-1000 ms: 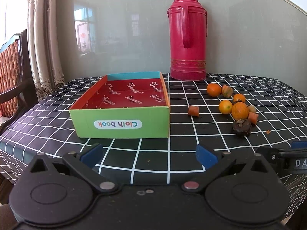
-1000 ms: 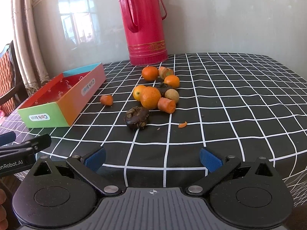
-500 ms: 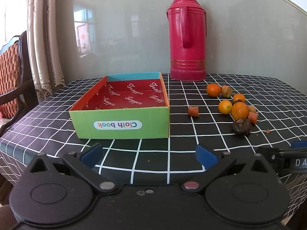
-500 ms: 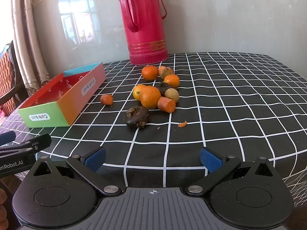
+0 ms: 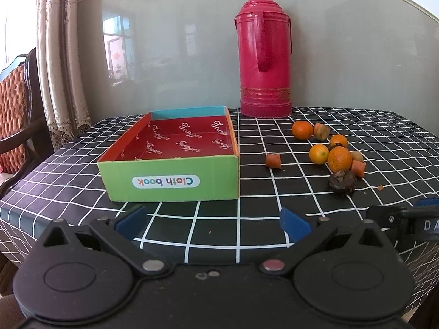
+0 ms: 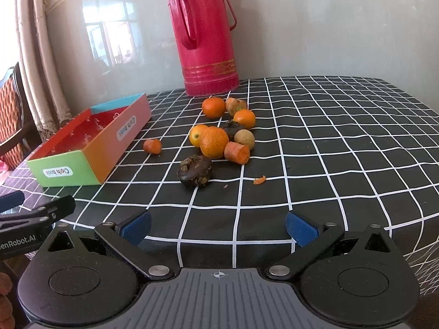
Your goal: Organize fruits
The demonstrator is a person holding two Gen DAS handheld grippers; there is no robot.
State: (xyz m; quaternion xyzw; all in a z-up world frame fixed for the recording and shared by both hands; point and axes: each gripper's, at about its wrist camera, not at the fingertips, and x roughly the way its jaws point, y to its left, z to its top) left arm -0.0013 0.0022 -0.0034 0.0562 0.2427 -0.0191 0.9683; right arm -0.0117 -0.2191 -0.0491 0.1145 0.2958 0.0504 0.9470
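**Black-check cloth, box bare inside, fruit loose beside it**

Black tablecloth (image 6: 329, 150) w/ white grid covers the whole table. Landmark = the shallow cardboard box (image 5: 170, 186): green front wall w/ a "Cloth book" label upside down, orange sides, blue back wall, red printed floor. Nothing inside it.

Red thermos (image 5: 264, 54) stands upright behind the box's far right corner, close to the wall. Wooden chair (image 5: 13, 126) w/ patterned cushion sits off the table, left of the box; curtains hang behind it.

Both grippers hover at the near table edge, in front of the box. Left gripper (image 5: 212, 219): jaws spread wide, blue pads apart, nothing between them, roughly in line w/ the box front. Right gripper (image 6: 218, 226): same, jaws wide, nothing held, further right of the box and facing the fruit.

Fruit pile lies right of the box, on the cloth, well apart from it. Biggest orange (image 6: 214, 142) is mid-cluster, touching a smaller yellow-orange one (image 6: 196, 135) on its box side. Two more oranges (image 6: 213, 107) (image 6: 244, 118) further back toward the thermos, w/ a brownish-orange fruit (image 6: 235, 105) between them. Dark wrinkled fruit (image 6: 195, 170) is nearest the grippers. Carrot chunk (image 6: 237, 152) touches the big orange; pale round fruit (image 6: 244, 139) just behind it. Lone carrot chunk (image 6: 152, 146) sits between box and pile. Tiny orange scrap (image 6: 259, 180) lies furthest from the box.
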